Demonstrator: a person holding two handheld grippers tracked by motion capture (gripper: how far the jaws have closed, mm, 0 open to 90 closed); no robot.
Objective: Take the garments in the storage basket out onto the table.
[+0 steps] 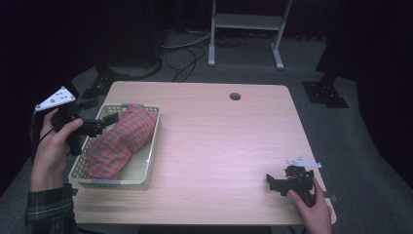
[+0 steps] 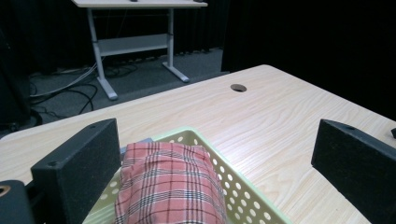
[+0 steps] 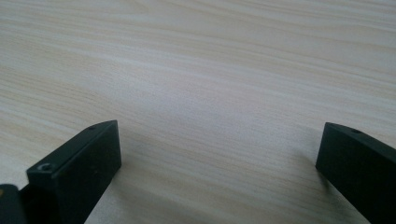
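My left claw over the basket, my right parked on the counter.

On the pale wooden counter (image 1: 219, 141), the cream perforated plastic basket (image 1: 152, 152) cradles the red plaid cloth bundle (image 1: 119, 140); left claw (image 1: 109, 119) gapes wide and empty above it, probably to grab; right claw (image 1: 272, 181) rests spread, empty.

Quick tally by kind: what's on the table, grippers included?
Grippers: 2, left gripper and right gripper
Baskets: 1, pale green basket
Cloths: 1, red plaid cloth in the basket
Total: 4
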